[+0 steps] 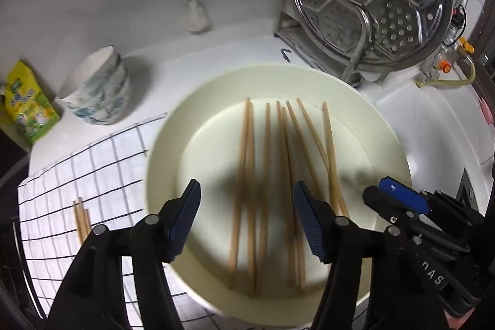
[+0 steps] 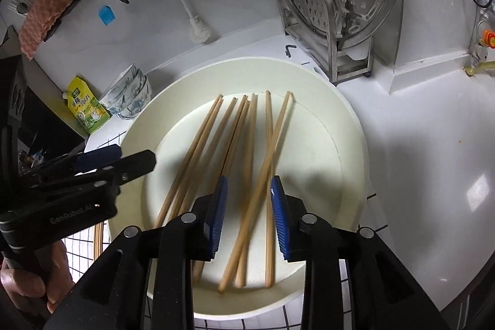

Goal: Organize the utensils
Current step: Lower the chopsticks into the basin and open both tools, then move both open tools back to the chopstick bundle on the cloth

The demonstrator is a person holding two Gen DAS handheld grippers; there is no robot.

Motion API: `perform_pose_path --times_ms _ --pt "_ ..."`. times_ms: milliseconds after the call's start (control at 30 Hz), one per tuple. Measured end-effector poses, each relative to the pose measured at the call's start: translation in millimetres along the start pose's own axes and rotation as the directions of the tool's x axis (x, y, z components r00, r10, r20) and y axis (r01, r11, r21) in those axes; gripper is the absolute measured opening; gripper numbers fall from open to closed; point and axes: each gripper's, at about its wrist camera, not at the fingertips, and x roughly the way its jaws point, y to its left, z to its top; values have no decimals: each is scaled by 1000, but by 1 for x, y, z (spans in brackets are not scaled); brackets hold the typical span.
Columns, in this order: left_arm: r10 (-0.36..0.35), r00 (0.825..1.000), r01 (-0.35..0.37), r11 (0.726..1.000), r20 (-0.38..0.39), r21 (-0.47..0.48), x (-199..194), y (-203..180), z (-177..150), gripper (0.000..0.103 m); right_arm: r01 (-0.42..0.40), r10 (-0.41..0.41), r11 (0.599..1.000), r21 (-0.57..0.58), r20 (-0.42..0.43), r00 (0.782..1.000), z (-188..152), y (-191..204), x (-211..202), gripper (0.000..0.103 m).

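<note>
Chopsticks (image 2: pixel 247 175) loose in plate (image 2: pixel 349 144), lengthwise along both grippers' aim; right gripper (image 2: pixel 249 218) nearest, jaws half open straddling two crossed sticks, unpinched; left gripper (image 1: pixel 247 225) wide, empty, above

Both wrist views close, angled down, sharing plate (image 1: pixel 173 126) of chopsticks (image 2: pixel 247 144)

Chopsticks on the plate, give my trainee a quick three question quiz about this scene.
1. True or false: all the chopsticks lie on the plate.
2. Which gripper's fingers stand wider apart: left gripper or right gripper?
3. Fill in: the plate rests partly on a ____ cloth.

Key
1. False: a few chopsticks lie on the cloth beside the plate.
2. Left.
3. Checked.
</note>
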Motion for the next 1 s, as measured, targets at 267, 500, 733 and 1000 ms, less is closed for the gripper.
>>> perform_pose_path --times_ms 267,500,733,1000 --pt "24 999 -24 1000 40 -16 -27 8 -7 69 1 -1 1000 -15 21 1000 -6 11 -17 33" --pt "27 997 -27 1000 68 -1 -47 11 -15 76 1 0 1000 -25 41 999 -10 25 -31 36" --pt "18 996 -19 1000 83 8 -63 18 -22 78 14 -13 999 -31 54 998 -16 39 -42 40" --pt "14 995 -14 1000 102 -2 -76 37 -29 83 34 -31 998 -49 50 998 -20 55 -47 44"
